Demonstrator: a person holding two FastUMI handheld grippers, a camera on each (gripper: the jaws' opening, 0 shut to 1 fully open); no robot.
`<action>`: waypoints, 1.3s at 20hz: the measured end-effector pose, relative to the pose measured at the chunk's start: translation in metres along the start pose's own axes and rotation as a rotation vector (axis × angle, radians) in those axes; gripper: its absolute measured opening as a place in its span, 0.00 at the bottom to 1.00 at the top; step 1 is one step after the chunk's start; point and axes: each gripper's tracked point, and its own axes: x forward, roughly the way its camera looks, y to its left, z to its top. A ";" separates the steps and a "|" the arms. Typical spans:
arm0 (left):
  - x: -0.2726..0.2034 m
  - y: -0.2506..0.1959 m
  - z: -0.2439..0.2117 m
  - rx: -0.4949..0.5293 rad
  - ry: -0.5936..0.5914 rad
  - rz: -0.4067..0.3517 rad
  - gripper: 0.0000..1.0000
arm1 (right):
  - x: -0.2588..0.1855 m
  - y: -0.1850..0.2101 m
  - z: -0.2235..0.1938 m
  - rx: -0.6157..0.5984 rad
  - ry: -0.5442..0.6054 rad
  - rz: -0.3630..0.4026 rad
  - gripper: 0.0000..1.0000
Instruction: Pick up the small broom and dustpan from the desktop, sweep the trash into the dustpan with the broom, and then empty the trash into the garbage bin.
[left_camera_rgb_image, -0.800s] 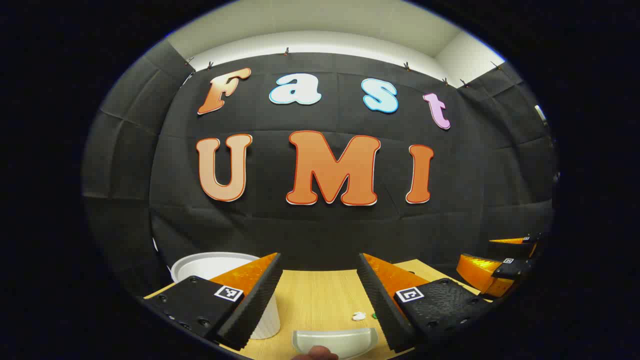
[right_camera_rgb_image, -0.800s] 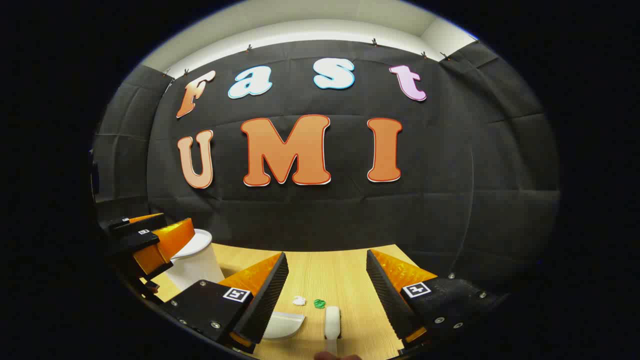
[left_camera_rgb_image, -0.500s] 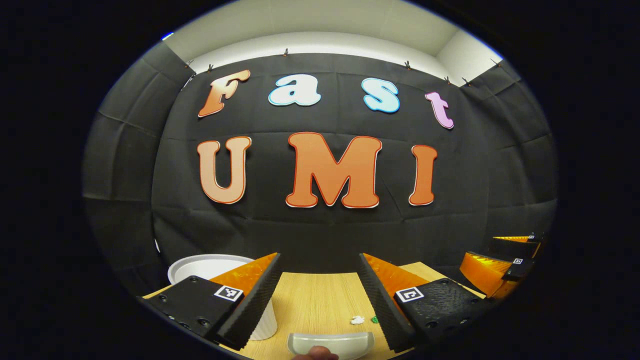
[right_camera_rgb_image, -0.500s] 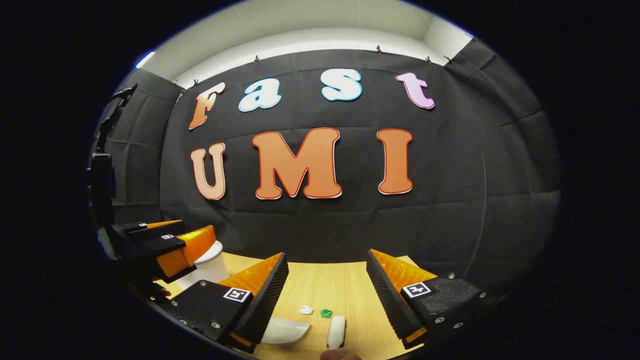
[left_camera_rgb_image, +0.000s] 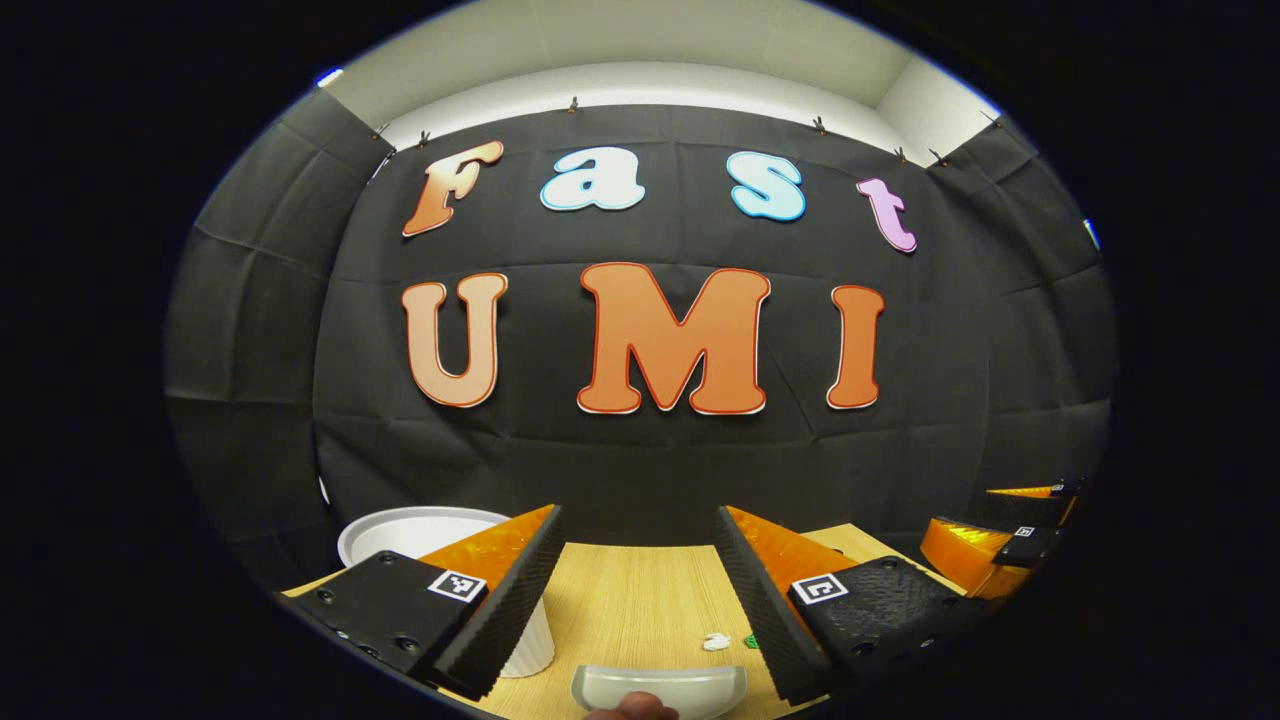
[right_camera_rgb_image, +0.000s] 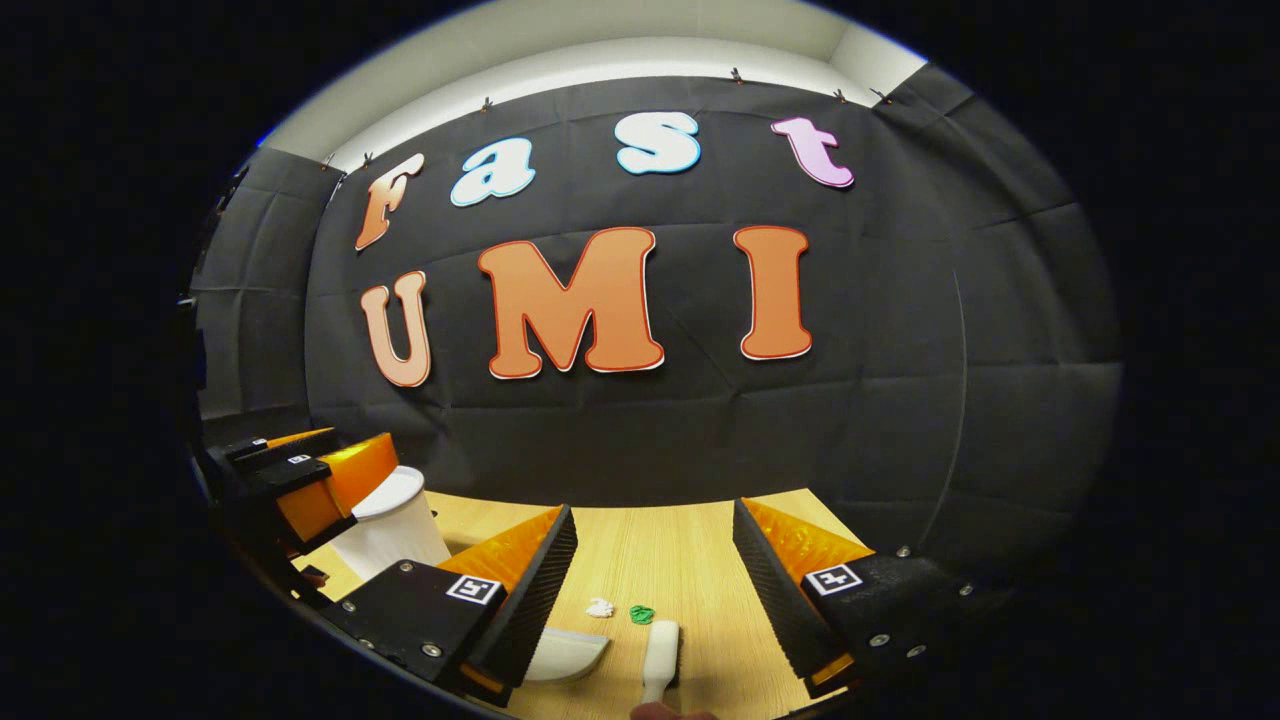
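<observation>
Left gripper view: the left gripper, fingers spread and grasping nothing, hangs over the wooden desk. The white dustpan lies near, the white garbage bin to the left.

Right gripper view: the right gripper, fingers likewise released, is above the small broom, with white trash and a green scrap just beyond.

Dustpan left of broom; trash beyond.
</observation>
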 end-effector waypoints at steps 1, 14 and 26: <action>-0.001 0.000 0.002 0.002 -0.011 0.002 0.95 | -0.002 0.003 0.003 -0.008 -0.014 0.006 0.94; -0.014 -0.004 0.021 0.005 -0.074 -0.006 0.93 | -0.017 0.019 0.038 -0.101 -0.163 0.047 0.94; -0.014 -0.011 0.011 -0.013 -0.059 -0.023 0.94 | -0.010 0.024 0.012 -0.065 -0.076 0.064 0.94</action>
